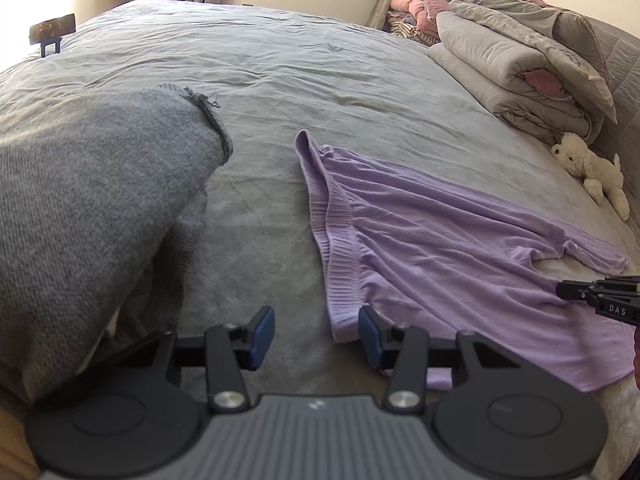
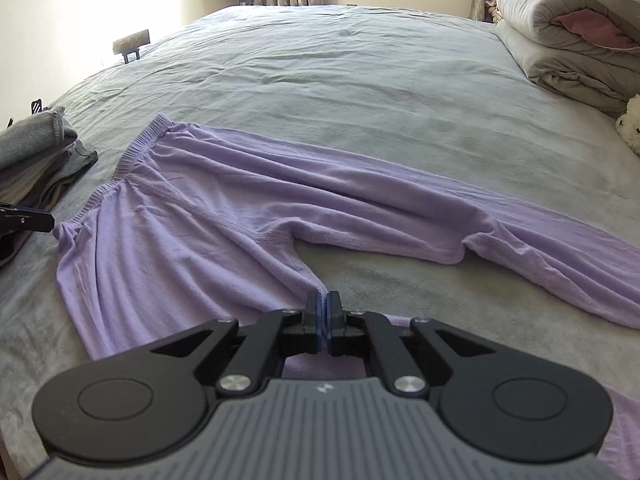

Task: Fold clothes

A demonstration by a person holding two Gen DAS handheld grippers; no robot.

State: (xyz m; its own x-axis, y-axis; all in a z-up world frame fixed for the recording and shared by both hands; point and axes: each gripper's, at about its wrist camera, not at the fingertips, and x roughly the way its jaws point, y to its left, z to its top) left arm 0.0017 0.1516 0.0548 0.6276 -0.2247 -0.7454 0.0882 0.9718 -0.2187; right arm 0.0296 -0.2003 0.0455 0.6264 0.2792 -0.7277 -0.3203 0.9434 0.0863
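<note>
Lilac pyjama trousers point(image 2: 224, 216) lie spread across the grey bedsheet point(image 2: 340, 80), waistband out at ten o'clock in the right wrist view, and the right gripper point(image 2: 323, 306) is pinched tight on the inner-leg seam. The left gripper point(image 1: 316, 334) hangs with its blue pads wide apart beside the waistband's near end. Grey folded clothes point(image 1: 88, 208) sit at nine o'clock; "DAS" reads white on the right gripper's side.

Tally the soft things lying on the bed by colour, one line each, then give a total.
Purple: 1, the trousers
Grey: 2, the folded clothes and the duvet pile
White: 1, the plush toy
Total: 4
</note>
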